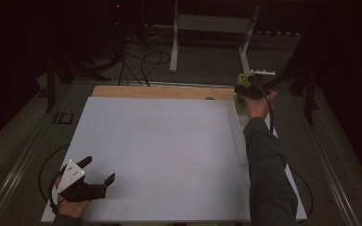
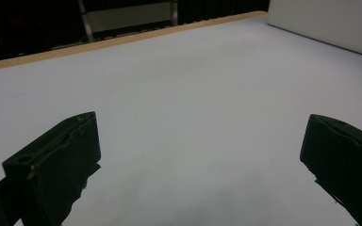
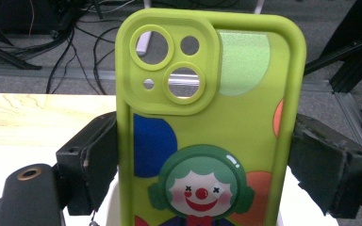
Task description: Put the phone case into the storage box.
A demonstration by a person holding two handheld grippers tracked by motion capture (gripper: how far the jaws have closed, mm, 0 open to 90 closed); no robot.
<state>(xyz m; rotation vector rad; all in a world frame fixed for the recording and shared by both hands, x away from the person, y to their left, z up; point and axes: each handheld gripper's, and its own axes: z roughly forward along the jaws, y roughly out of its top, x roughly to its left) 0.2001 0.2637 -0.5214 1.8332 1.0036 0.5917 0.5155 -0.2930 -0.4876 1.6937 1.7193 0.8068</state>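
In the high view, the right claw point(image 1: 246, 84) was seen held above the far right corner of the white, wood-edged surface point(image 1: 160, 141), clenched on a lime-green soft plastic phone case point(image 1: 243, 80), while the left claw point(image 1: 96, 172) rested released at the near left corner, well apart from the case. In the left gripper view, that claw's jaws were spread wide over bare white surface. In the right gripper view, the case point(image 3: 207, 122), printed with a cartoon clown, was gripped by its two long edges, its long axis pointing away between the jaws, camera cut-outs farthest out.
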